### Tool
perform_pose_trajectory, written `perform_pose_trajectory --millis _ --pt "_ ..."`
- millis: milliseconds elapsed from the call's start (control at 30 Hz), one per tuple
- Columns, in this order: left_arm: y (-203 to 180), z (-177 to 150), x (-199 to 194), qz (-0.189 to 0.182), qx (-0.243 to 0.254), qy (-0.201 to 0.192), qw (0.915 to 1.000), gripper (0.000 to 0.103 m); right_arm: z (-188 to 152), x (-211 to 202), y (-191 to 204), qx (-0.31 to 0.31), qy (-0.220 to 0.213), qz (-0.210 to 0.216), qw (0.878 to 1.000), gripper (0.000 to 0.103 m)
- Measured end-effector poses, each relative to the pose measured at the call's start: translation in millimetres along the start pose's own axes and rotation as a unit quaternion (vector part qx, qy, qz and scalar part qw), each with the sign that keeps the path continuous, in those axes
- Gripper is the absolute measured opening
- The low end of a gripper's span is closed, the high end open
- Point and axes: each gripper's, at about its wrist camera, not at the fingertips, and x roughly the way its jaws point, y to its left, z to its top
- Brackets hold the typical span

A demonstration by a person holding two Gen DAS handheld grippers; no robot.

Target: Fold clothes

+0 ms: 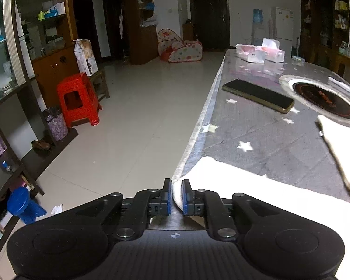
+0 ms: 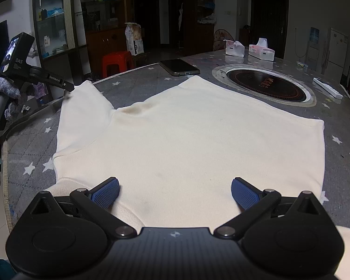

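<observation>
A cream garment (image 2: 186, 135) lies spread flat on the grey star-patterned table (image 2: 30, 144), one sleeve (image 2: 81, 109) reaching toward the table's left edge. My right gripper (image 2: 175, 190) hovers open over the garment's near edge, nothing between its blue pads (image 2: 106, 192). The left gripper (image 2: 68, 88) shows at the sleeve's far end, held by a hand in a knitted sleeve (image 2: 2, 88). In the left wrist view the left gripper (image 1: 176, 194) is shut on a fold of the cream sleeve (image 1: 245, 179) at the table's edge.
A phone (image 2: 179, 67) and a round inset cooktop (image 2: 266, 84) lie just beyond the garment. Tissue boxes (image 2: 261, 51) stand at the far end, a white bar (image 2: 327, 88) at the right. Off the table's left: tiled floor (image 1: 133, 121), red stool (image 1: 78, 99), shelving (image 1: 18, 46).
</observation>
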Motion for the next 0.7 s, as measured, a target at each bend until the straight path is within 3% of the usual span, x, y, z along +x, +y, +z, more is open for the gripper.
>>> perform_pose_trajectory --millis 167,333,467,700 --pt "-14 1 -17 -0.021 0.007 -0.009 0.9997 0.045 0 0 0 0.000 0.000 0.000 1.000 0.103" --pt "-33 -2 -32 -0.051 0.013 -0.005 0.9986 0.057 0 1 0 0.000 0.000 0.000 1.000 0.103" --pt "-47 -4 -44 -0.069 0.012 -0.003 0.9975 0.072 0 1 0 0.000 0.000 0.000 1.000 0.103" --pt "-76 -9 -62 -0.098 0.023 -0.012 0.9948 0.084 1 2 0 -0.001 0.001 -0.001 1.000 0.103"
